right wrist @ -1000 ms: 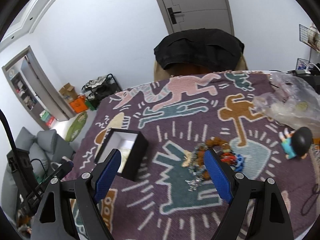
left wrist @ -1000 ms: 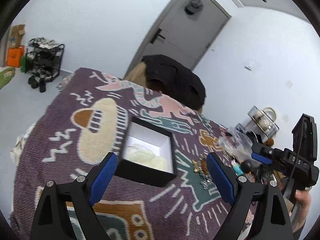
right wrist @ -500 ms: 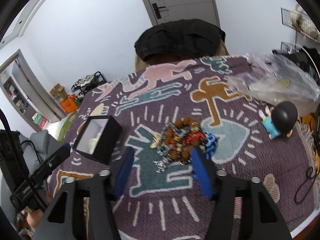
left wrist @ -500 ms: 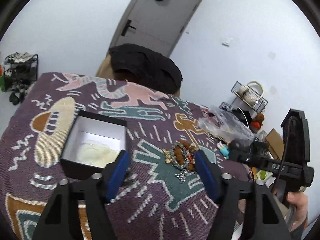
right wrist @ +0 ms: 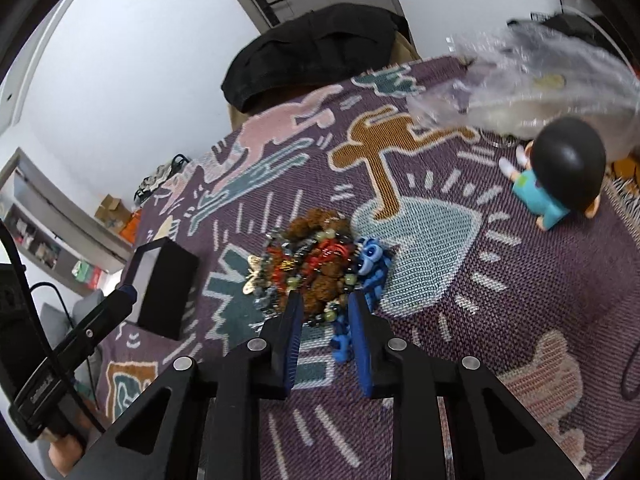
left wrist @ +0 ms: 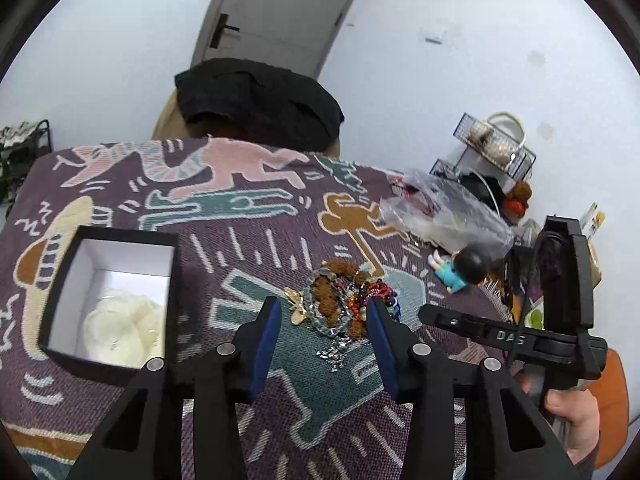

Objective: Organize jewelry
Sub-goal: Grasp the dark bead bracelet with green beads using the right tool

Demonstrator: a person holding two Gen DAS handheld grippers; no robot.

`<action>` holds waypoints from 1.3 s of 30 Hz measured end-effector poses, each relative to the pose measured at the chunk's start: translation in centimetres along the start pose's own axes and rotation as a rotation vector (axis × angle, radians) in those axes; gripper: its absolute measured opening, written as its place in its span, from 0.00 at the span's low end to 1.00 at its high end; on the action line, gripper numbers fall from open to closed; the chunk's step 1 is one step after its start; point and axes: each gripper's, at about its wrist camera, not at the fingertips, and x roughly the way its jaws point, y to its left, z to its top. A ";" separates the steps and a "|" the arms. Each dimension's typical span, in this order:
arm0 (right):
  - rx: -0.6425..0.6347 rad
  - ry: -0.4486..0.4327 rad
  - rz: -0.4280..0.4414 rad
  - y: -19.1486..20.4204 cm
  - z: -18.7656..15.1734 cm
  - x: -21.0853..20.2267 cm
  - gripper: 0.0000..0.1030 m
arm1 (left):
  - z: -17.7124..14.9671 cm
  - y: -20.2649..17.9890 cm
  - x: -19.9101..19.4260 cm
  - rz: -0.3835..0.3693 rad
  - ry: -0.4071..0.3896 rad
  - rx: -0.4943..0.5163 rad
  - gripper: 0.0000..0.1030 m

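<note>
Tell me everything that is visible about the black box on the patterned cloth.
The black box is square and open, no lid visible, and looks like stiff card: matte black outside, white inside. It stands upright on the purple patterned cloth, left of the jewelry pile and apart from it. Inside lies something pale yellowish and crumpled-looking, partly blurred. In the right wrist view its dark outer wall shows. No gripper touches it.

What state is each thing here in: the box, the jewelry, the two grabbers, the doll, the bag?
Black box: lid off, pale stuffing inside.
Jewelry pile: tangled heap on the cloth.
Left gripper: closing, holding nothing.
Right gripper: closing around the pile's near edge.
Doll: lying down.
Plastic bag: crumpled.
</note>
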 end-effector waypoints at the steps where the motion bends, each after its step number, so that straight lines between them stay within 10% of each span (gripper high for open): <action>1: 0.009 0.008 0.008 -0.3 0.0 0.5 0.24 | 0.0 -0.2 0.3 0.003 0.005 0.003 0.44; 20: 0.063 0.101 0.077 -1.6 0.5 5.5 0.24 | 0.5 0.2 4.2 0.046 0.063 -0.025 0.44; 23: 0.061 0.090 0.102 -1.5 0.5 5.5 0.12 | 0.5 0.2 4.7 0.050 0.078 -0.023 0.44; 39: 0.107 -0.125 0.249 -3.1 0.5 -2.6 0.11 | -0.4 -1.6 9.2 0.053 0.203 0.024 0.44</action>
